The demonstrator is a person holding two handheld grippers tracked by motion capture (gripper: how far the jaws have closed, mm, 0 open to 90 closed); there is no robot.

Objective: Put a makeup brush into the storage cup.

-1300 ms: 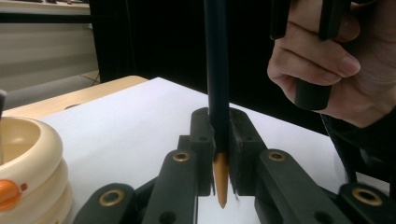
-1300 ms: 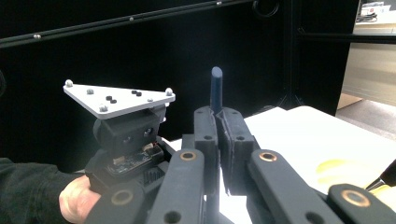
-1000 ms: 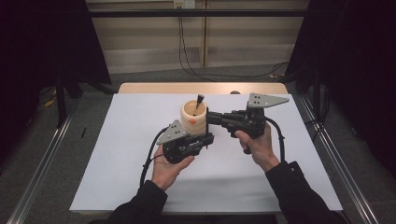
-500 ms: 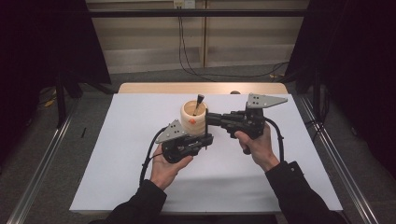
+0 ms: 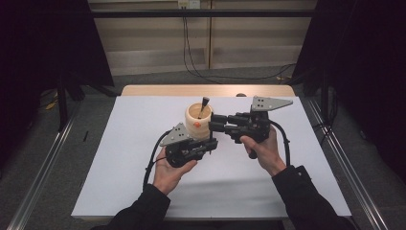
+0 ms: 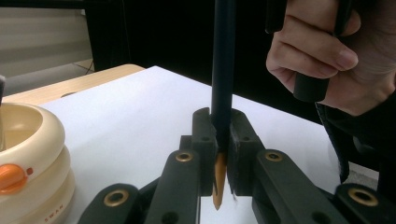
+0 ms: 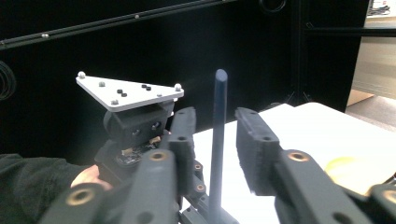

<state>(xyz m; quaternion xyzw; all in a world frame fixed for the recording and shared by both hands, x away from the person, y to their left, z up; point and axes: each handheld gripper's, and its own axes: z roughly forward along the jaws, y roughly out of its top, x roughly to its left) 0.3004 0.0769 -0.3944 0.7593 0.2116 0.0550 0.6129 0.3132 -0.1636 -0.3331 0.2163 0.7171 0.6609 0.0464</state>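
A dark pencil (image 6: 223, 70) with an orange tip (image 6: 218, 183) stands upright in my left gripper (image 6: 219, 135), which is shut on its lower end. My right gripper (image 7: 215, 119) has just been opening. Its pads stand apart on either side of the pencil's shaft (image 7: 218, 107) and do not press it. In the high view the left gripper (image 5: 213, 143) and the right gripper (image 5: 215, 123) meet nose to nose beside a cream ringed holder (image 5: 197, 122). Another dark pen (image 5: 204, 103) stands in that holder.
The holder (image 6: 28, 158) has an orange button and sits close to the left gripper's left side. A white sheet (image 5: 143, 167) covers the table, with a wooden edge (image 5: 167, 90) at the back. The right hand (image 6: 327, 51) hangs close above the left jaws.
The right gripper's jaws stand a little wider apart than before. Both hands and the holder have kept their places.
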